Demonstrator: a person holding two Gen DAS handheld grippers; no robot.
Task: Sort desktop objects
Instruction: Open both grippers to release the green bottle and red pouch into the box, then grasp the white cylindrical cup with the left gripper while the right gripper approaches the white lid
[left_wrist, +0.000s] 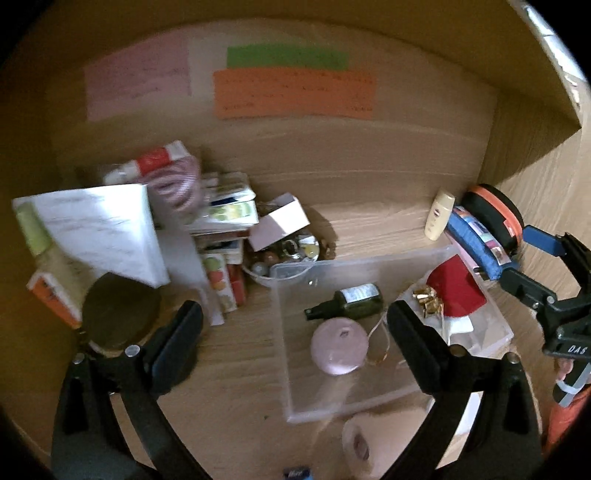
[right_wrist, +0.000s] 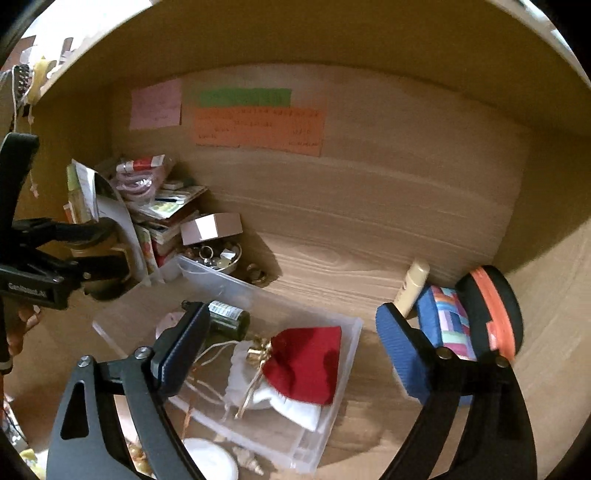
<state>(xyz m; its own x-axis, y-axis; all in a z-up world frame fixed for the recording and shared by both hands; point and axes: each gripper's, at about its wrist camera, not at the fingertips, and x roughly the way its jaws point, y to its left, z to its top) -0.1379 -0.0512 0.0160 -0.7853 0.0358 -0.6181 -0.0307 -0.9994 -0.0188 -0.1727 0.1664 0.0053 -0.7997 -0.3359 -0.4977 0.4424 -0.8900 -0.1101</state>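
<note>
Grippers (left_wrist: 295, 332) agape; clear tray (left_wrist: 288, 369) holds dark bottle (left_wrist: 351, 299).

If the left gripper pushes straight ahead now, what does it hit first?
Most likely the clear plastic tray, near its left wall; the left gripper is open over it, with the dark green bottle just beyond. Depth is uncertain.

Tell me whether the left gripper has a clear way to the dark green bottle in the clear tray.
Probably yes. The left gripper is open, and the dark green bottle lies uncovered in the clear tray, straight ahead between the fingers. Only the pink round case lies close beside it.
</note>
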